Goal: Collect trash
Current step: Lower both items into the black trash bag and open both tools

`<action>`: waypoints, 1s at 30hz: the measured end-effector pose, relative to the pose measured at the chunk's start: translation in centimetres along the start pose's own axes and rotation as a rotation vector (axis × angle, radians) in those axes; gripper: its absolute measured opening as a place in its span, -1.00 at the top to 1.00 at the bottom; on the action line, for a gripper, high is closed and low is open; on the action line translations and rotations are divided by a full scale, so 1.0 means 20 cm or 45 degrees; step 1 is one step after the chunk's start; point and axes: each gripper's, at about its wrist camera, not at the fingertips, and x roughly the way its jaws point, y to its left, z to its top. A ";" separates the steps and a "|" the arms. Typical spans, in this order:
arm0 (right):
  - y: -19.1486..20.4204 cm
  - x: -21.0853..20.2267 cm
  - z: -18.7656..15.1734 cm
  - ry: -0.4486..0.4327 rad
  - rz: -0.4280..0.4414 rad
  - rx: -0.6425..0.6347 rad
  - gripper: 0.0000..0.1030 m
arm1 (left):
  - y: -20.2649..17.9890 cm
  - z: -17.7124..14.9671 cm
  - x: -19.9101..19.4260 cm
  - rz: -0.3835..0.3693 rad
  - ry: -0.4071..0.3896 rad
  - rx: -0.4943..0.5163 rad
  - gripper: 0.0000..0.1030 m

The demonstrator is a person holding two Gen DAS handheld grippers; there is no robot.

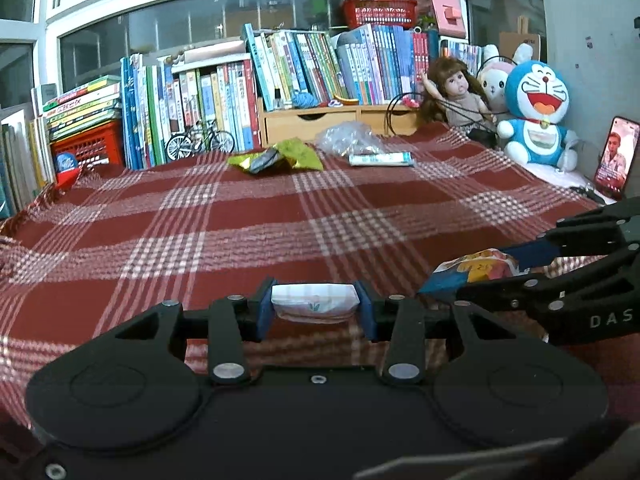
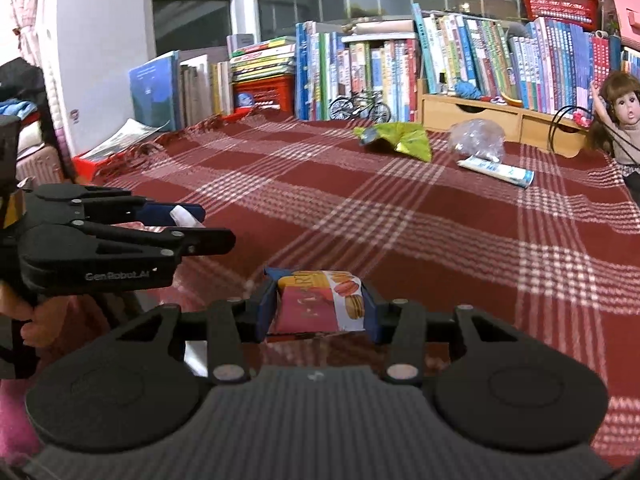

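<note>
L gripper (image 1: 316,308) is pinching a white tissue pack (image 1: 314,303) btwn its jaws; R gripper (image 2: 318,308) is pinching a macaron snack packet (image 2: 320,300). More trash, incl. the green wrapper (image 1: 292,156), is lying well ahead of both. Risk: slick packets probably slipping out if either grip is loosening.

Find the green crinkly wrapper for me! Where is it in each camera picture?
Left wrist view: the green wrapper lies far across the plaid cloth, near the top middle, left of the clear plastic bag.
Right wrist view: the wrapper sits upper right of middle, again left of the bag.
Shared landmark: the toy bicycle stands by the books, behind it to the left.
</note>
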 end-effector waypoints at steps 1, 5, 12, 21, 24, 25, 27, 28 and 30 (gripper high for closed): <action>0.01 -0.01 -0.01 0.006 0.004 -0.002 0.03 | 0.00 -0.02 -0.02 0.003 0.003 0.001 0.23; 0.06 -0.03 -0.07 0.042 0.031 0.003 0.03 | -0.02 -0.09 -0.07 0.006 0.035 0.003 0.23; 0.11 -0.01 -0.19 0.138 0.067 0.028 0.03 | -0.04 -0.22 -0.06 -0.012 0.167 -0.018 0.22; 0.12 0.15 -0.46 0.353 0.070 0.183 0.03 | -0.03 -0.45 0.10 0.026 0.478 -0.135 0.22; 0.10 0.21 -0.54 0.425 0.066 0.225 0.03 | -0.02 -0.54 0.16 0.039 0.574 -0.170 0.22; 0.10 0.23 -0.56 0.441 0.063 0.238 0.03 | -0.02 -0.56 0.18 0.045 0.593 -0.179 0.22; 0.09 0.25 -0.59 0.469 0.057 0.253 0.03 | -0.02 -0.60 0.21 0.051 0.641 -0.185 0.22; 0.09 0.27 -0.60 0.482 0.050 0.258 0.03 | -0.02 -0.63 0.23 0.056 0.666 -0.194 0.22; 0.09 0.29 -0.63 0.505 0.045 0.265 0.02 | -0.03 -0.66 0.25 0.051 0.702 -0.208 0.22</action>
